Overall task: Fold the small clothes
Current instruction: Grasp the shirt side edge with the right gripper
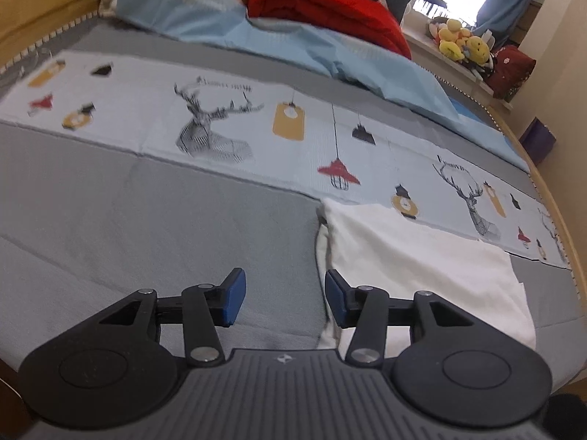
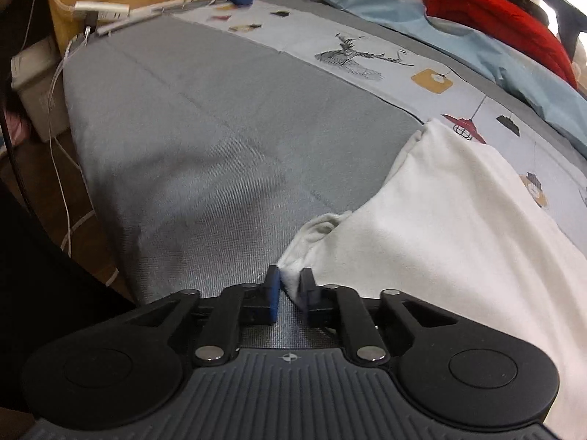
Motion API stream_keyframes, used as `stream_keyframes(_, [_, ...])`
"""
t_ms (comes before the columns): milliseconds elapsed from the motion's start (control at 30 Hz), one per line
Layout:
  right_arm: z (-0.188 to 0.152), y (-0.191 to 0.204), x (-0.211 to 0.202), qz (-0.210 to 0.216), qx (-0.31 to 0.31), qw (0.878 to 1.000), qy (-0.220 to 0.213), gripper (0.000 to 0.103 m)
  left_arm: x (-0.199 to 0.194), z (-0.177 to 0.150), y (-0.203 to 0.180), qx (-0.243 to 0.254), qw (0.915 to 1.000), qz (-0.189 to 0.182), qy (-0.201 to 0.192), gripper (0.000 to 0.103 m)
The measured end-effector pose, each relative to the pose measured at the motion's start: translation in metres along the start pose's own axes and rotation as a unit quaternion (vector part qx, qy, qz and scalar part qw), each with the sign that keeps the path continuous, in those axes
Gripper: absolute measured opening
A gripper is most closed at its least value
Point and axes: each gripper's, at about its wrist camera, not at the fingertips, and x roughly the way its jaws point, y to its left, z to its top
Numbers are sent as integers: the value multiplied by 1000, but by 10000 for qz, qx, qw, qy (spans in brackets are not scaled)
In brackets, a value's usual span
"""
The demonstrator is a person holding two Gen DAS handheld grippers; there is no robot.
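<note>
A white garment (image 1: 414,267) lies flat on the grey bed cover (image 1: 146,220), at the right in the left wrist view. My left gripper (image 1: 284,299) is open and empty, just above the cover, with its right finger over the garment's left edge. In the right wrist view the same white garment (image 2: 458,227) spreads to the right. My right gripper (image 2: 290,289) is shut on the garment's near left corner, low over the cover. A rolled fold of the garment (image 2: 323,225) lies just beyond the fingers.
A pale printed sheet with deer and lamps (image 1: 234,121) crosses the bed behind the garment. A light blue cloth (image 1: 293,47), a red blanket (image 1: 330,7) and cream bedding are piled at the back. Cables (image 2: 62,168) and a power strip (image 2: 102,11) hang off the bed's left edge.
</note>
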Motion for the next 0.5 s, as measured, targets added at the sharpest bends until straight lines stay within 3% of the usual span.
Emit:
stream_keyframes(133, [10,-13,-28,41,309,9983,-488,8,26,-1,-2,-375,9979,-423,317,61])
stream_keyframes(267, [9,-31,-52,134,626,9948,-788,8,60,-1,-12,-789,9898,-885,786,68])
stream_keyframes(367, [6,-42,-70,202,768,9919,-995,8,86,-1,-28,-897,9837,-1043,1160,76])
stream_keyframes(500, [0,-59,-90,223,876,9892,-1157,8,116,-2,-51,-859,9768,-1098,1624,78])
